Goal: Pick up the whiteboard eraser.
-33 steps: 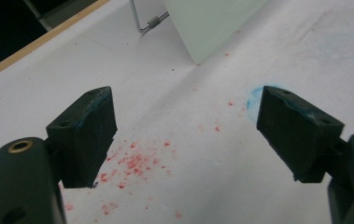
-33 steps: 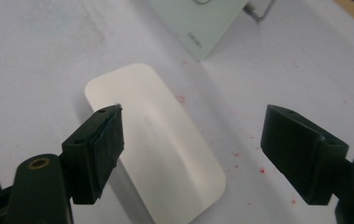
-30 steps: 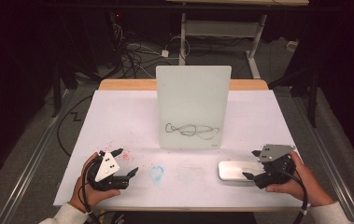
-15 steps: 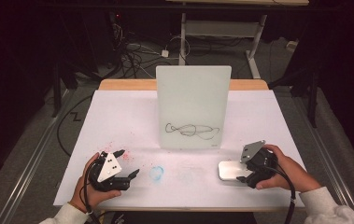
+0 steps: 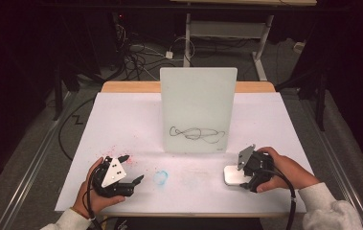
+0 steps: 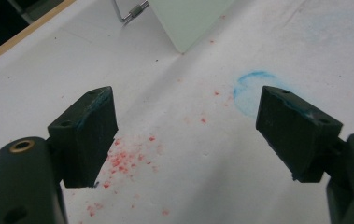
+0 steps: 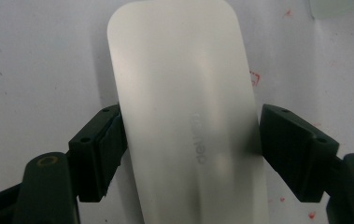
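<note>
A desk (image 5: 121, 120) covered in white paper carries everything, with a strip of wooden edge showing along its far side. Upright near the middle stands a pale whiteboard (image 5: 198, 109), and a looping black scribble (image 5: 197, 133) runs across its lower part. In the left gripper view a metal prop (image 6: 130, 12) shows behind the board's corner.

At the near right of the desk lies a flat, silver-white eraser (image 5: 232, 175) with rounded ends. The right gripper (image 5: 247, 178), held in the person's right hand (image 5: 284, 168), reaches in over it from the right. In the right gripper view the eraser (image 7: 188, 116) lies lengthwise between the two black jaws: the left one touches its edge, while the right one is at or just beside the opposite edge, and I cannot tell whether they are actually pressing it.

At the near left the left gripper (image 5: 132, 170) rests low over the paper in the person's left hand (image 5: 93, 199). Its jaws stand wide apart with nothing between them.

Between the two grippers a small blue chalky ring (image 5: 160, 177) marks the paper. Red specks (image 6: 128, 156) are scattered beneath and ahead of the left gripper.
</note>
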Demonstrator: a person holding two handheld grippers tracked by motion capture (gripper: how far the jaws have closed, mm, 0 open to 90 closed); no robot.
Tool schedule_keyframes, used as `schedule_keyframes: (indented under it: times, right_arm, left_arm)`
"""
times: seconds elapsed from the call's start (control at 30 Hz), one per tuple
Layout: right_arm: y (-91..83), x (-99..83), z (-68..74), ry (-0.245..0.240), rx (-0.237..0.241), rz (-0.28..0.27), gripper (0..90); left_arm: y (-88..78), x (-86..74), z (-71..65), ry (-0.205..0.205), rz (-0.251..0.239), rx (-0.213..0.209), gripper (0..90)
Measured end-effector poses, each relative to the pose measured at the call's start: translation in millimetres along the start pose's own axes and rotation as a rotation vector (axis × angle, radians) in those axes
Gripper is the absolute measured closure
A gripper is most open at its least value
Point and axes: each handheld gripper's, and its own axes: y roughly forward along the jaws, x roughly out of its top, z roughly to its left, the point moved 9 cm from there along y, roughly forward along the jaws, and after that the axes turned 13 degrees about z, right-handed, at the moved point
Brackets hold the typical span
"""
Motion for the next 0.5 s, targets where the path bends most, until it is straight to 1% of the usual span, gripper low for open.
schedule_keyframes:
  times: [0.07,0.13,0.17,0.23,0.27,0.3,0.37,0.4,0.5]
  right_arm:
    - [1.2,0.0,0.0,-0.011,0.012,0.007,26.8]
    - [2.9,1.5,-1.6,-0.046,0.011,0.005,27.4]
    - [3.2,2.2,-2.3,-0.063,0.020,0.009,27.6]
    - [3.3,2.1,-1.8,-0.063,0.024,0.017,28.0]
    - [3.1,1.8,-1.3,-0.065,0.034,0.038,28.3]
    - [3.8,3.2,-2.9,-0.096,0.024,0.034,28.5]
    - [4.4,3.8,-2.6,-0.093,0.026,0.033,28.6]
    - [4.0,3.0,-1.2,-0.085,0.029,0.042,29.0]
    - [2.9,1.7,-0.7,-0.095,0.020,0.036,29.7]
  left_arm:
    - [0.5,0.5,-1.2,0.004,-0.001,-0.004,19.7]
    - [0.9,0.5,-1.7,0.007,0.001,-0.005,19.7]
    - [1.3,0.5,-2.1,0.009,0.004,-0.007,19.7]
    - [1.8,0.4,-2.3,0.009,0.007,-0.004,19.7]
    - [2.2,0.3,-1.9,0.006,0.010,0.000,19.7]
    - [2.3,0.1,-1.6,0.005,0.012,0.002,19.7]
    - [2.1,0.2,-1.0,0.001,0.011,0.000,19.7]
    - [1.9,0.2,-1.1,0.002,0.011,0.001,19.7]
    - [1.8,0.4,-1.5,0.003,0.010,0.001,19.7]
